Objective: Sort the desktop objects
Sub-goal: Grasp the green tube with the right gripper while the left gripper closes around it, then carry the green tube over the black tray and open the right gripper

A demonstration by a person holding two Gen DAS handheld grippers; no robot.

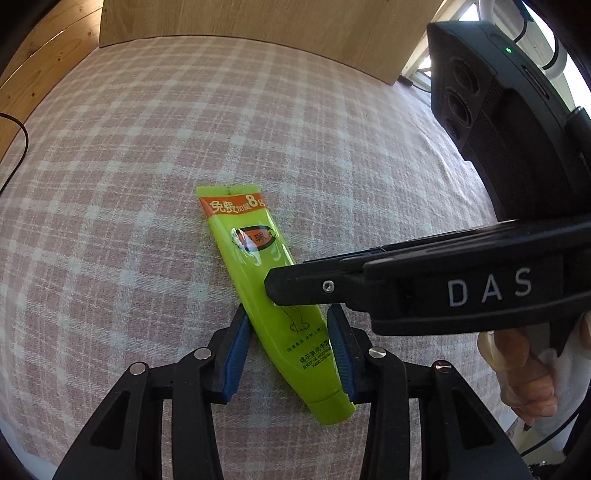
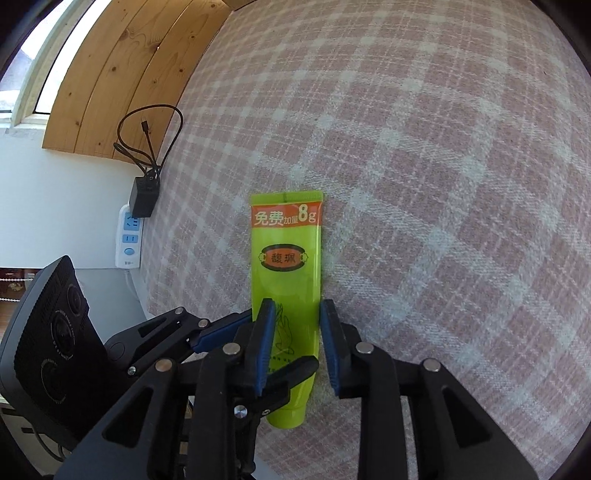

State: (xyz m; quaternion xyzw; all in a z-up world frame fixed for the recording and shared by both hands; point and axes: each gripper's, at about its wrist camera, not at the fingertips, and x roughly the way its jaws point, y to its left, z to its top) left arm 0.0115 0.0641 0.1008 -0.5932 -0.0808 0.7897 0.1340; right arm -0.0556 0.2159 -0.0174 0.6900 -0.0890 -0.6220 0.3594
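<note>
A lime-green hand cream tube (image 1: 258, 273) with an orange label lies flat on the pink plaid tablecloth (image 1: 147, 147), cap end nearest me. My left gripper (image 1: 288, 325) is open, its blue pads (image 1: 236, 347) on either side of the tube's lower half. My right gripper (image 2: 297, 317) is also open and straddles the same tube (image 2: 286, 258) from its own side; its fingers (image 1: 295, 284) cross the tube in the left wrist view. The left gripper's finger (image 2: 288, 373) shows under the tube in the right wrist view.
A wooden board (image 1: 258, 26) stands at the far edge of the cloth. A white power strip (image 2: 129, 236) with a black adapter and looped cable (image 2: 147, 140) hangs off the table's left side, by wood panelling (image 2: 122, 74).
</note>
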